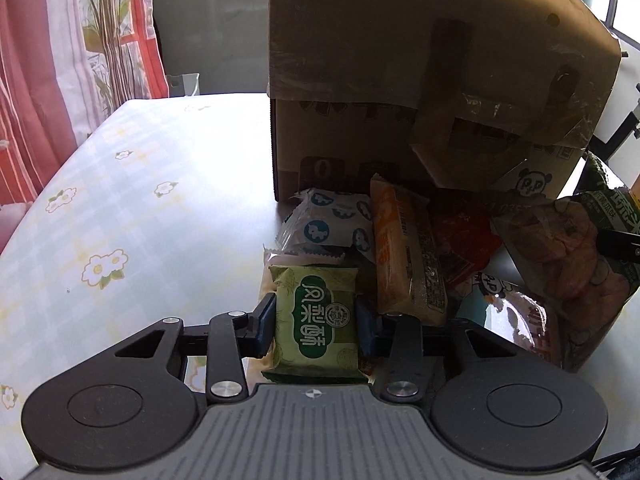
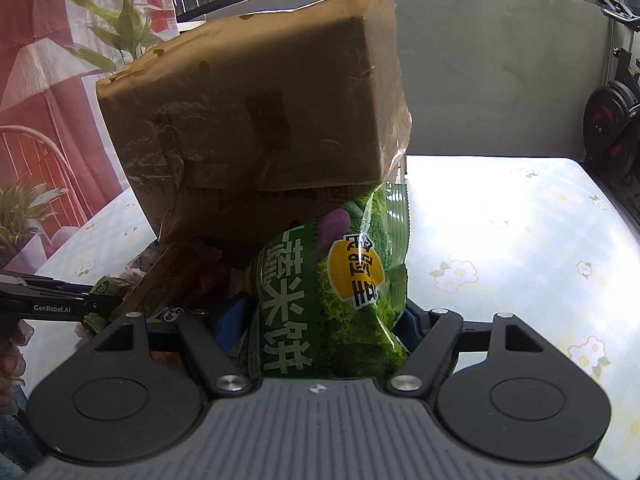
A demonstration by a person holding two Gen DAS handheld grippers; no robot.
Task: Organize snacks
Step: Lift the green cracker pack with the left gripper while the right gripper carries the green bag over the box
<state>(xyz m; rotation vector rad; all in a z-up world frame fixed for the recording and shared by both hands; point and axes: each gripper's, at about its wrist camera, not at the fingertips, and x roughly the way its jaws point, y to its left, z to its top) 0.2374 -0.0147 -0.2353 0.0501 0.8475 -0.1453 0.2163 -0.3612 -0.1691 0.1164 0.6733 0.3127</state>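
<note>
On the floral tabletop [image 1: 120,208], before a taped cardboard box [image 1: 400,60], crinkly packets lie heaped. Left tool [image 1: 316,316] clamps a flat green pastry pack [image 1: 316,316] just above the heap; right tool [image 2: 320,320] grips a puffy, glossy green cracker bag [image 2: 336,292] beside the box.

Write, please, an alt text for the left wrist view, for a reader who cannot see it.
The left gripper has its jaws shut on a small green snack packet above a table with a floral cloth. Behind the packet lies a pile of other snacks, among them a white pack with blue animals and an orange pack, in front of a cardboard box.
</note>
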